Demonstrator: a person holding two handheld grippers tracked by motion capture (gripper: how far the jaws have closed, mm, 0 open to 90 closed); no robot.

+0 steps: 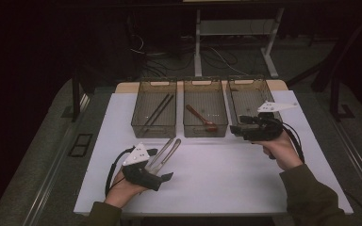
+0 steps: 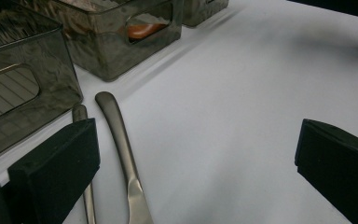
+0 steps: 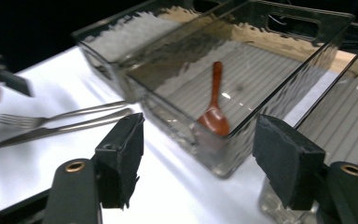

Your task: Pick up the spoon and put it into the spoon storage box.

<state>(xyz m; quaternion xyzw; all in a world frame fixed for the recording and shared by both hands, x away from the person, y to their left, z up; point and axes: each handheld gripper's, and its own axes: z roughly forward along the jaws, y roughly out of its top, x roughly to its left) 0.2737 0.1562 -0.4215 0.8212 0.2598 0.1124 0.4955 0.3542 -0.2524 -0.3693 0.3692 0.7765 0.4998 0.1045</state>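
Near the left front of the tabletop (image 1: 217,174), the left hand-held gripper (image 1: 162,175) rests low with its jaws spread wide, grasping nothing. Two pieces of metal cutlery lie just beyond it on the white surface, a knife (image 1: 169,149) and a fork (image 1: 159,153), side by side and nearly touching, handles pointing toward the far trays. In the left gripper view the knife handle (image 2: 121,140) runs up between the jaws, closer to the left pad; the fork handle (image 2: 80,114) is partly hidden behind that pad.

Far side, left to right: a smoky tray holding dark chopsticks (image 1: 158,110), a middle tray (image 1: 205,129) with a wooden spoon (image 1: 201,117), and a right tray (image 1: 247,94) that looks empty. The right hand-held gripper (image 1: 238,129) hovers at the near edge of that right tray, jaws apart, holding nothing.

Judgement: the step is picking one utensil. To do it well, centre the jaws on a single handle, shift sideways so the neighbour stays outside the pads, come down flat to the surface, and close across the narrow width. Risk: catching both pieces, or the thin metal sliding out.
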